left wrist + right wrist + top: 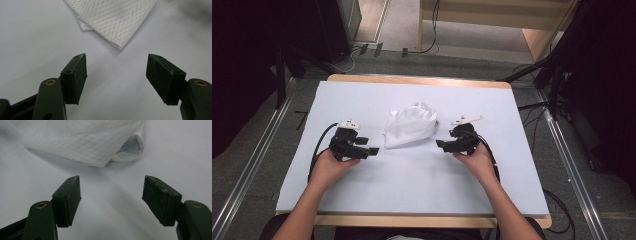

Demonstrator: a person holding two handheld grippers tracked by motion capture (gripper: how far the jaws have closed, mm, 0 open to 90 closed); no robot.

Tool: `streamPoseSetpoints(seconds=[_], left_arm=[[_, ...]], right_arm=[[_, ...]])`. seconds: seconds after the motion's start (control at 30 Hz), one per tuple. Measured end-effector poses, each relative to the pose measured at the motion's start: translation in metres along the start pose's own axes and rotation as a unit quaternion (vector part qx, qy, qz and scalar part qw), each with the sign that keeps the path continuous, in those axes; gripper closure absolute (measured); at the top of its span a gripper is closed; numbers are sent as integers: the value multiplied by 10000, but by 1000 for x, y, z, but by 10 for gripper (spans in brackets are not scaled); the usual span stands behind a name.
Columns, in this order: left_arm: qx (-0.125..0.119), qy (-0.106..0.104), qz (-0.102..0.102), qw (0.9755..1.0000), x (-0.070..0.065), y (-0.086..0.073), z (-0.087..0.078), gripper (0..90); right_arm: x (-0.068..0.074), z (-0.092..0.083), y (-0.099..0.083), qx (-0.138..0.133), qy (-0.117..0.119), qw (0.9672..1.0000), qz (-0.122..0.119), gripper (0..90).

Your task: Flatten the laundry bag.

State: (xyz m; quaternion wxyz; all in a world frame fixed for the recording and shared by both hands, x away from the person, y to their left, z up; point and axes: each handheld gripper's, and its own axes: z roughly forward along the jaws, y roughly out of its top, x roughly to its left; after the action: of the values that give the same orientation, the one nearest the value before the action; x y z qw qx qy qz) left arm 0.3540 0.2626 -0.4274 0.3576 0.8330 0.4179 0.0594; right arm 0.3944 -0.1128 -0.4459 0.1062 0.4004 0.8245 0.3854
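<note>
**Both grippers open beside a white mesh bag**

A white mesh bag (pixel 410 125) lies crumpled near the middle of the white table (pixel 412 190), folded over on itself, its puffed top toward 12 o'clock.

The left gripper (pixel 371 148) sits at about 8 o'clock from the bag, near it but not touching, held by the person's left hand (pixel 328 167). In the left gripper view its jaws stand wide apart with nothing between them; a corner of the bag (pixel 112 20) lies just beyond the tips, toward 12 o'clock.

The right gripper (pixel 441 145) sits at about 4 o'clock from the bag, a small gap between them, held by the right hand (pixel 475 160). Its jaws are spread wide and empty too; in the right gripper view the bag (pixel 85 142) lies ahead of the tips at 11 o'clock, a pale loop (pixel 125 157) showing at its edge.
</note>
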Motion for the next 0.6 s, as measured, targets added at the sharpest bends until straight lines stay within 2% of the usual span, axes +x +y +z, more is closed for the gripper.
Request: streamPoseSetpoints(seconds=[0.2,0.27,0.4,0.47,0.6], left_arm=[[-37,72,-61,9999,2,-5,-5,339],[-37,77,-69,9999,3,-7,-7,338],[-63,105,-79,9999,2,-9,-9,339],[-85,118,-85,9999,2,-10,-9,338],[-109,147,-98,9998,1,-13,-12,338]], right_arm=[[9,17,12,-40,68,9999,-110,269],[10,23,15,-102,75,9999,-102,253],[13,37,23,-53,105,9999,-50,246],[13,44,26,-79,159,9998,-32,349],[13,49,35,-168,403,9990,84,689]])
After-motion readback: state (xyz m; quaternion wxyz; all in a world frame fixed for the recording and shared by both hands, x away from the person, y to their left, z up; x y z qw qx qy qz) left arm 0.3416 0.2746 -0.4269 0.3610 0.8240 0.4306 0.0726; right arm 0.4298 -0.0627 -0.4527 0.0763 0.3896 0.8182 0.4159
